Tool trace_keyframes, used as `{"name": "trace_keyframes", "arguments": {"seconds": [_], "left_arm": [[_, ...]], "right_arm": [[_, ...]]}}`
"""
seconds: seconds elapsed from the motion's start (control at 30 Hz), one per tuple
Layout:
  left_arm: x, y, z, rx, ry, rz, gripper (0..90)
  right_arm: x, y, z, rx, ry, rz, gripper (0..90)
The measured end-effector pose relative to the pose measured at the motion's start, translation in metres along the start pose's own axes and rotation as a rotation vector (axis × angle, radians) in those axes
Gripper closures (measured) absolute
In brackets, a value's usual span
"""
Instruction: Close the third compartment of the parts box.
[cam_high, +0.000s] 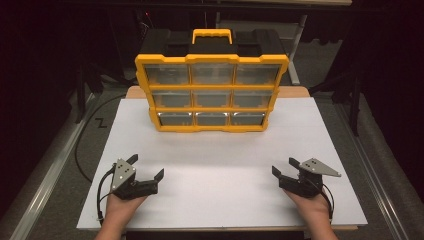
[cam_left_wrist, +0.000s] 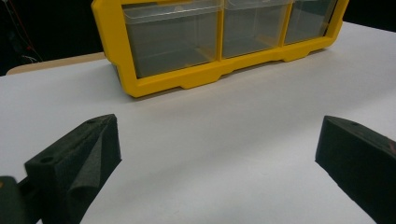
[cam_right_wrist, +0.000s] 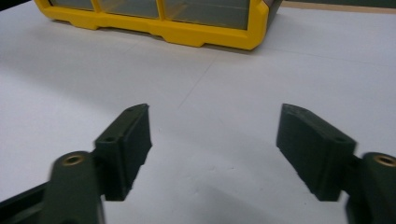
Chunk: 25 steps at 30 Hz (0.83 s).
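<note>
Both hands are sitting low at the near edge of the white tabletop (cam_high: 220, 165), and nothing is underway with the yellow organizer (cam_high: 211, 93) just yet. The left gripper (cam_high: 146, 166) is resting near the left corner with its jaws spread wide and nothing between them; the right gripper (cam_high: 283, 166) is mirroring it near the right corner, equally wide and equally empty. The organizer is standing upright at the far middle of the tabletop, well apart from both, its handle (cam_high: 212, 35) on top and three rows of clear drawers (cam_high: 212, 74) facing the person. Every drawer is looking flush with the frame, so none appears pulled out. In the left gripper view the bottom-row drawers (cam_left_wrist: 173, 37) are looking closed; I cannot tell what they hold. By my reading, the whole job is lying ahead: the reach, the grasp and whatever follows.
</note>
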<state>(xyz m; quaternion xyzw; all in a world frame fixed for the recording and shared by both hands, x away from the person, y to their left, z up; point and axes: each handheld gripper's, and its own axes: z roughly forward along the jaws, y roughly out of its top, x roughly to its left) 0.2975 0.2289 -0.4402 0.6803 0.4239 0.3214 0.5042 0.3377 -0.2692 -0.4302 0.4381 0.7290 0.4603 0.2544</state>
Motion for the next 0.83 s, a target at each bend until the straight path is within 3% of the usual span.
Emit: {"name": "trace_keyframes", "arguments": {"seconds": [0.13, 0.2, 0.33, 0.4, 0.83], "left_arm": [[0.0001, -0.0001, 0.0000, 0.002, -0.003, -0.002, 0.9], [0.0003, 0.0000, -0.0003, 0.001, -0.002, -0.003, 0.9], [0.0010, 0.0000, -0.0004, 0.000, -0.003, -0.003, 0.9], [0.0013, -0.0001, 0.0000, 0.003, -0.003, -0.004, 0.9], [0.0012, -0.0001, 0.0004, 0.009, 0.011, -0.010, 0.9]], "right_arm": [[0.0042, 0.0029, -0.0039, -0.029, -0.018, -0.003, 14.1], [0.0075, 0.0043, -0.0058, -0.048, -0.035, -0.024, 0.8], [0.0058, 0.0039, -0.0088, -0.086, -0.044, 0.001, 0.8], [0.0023, 0.0027, -0.0093, -0.087, -0.065, 0.006, 0.8], [0.0008, 0.0021, -0.0101, -0.101, -0.071, 0.011, 0.8]]}}
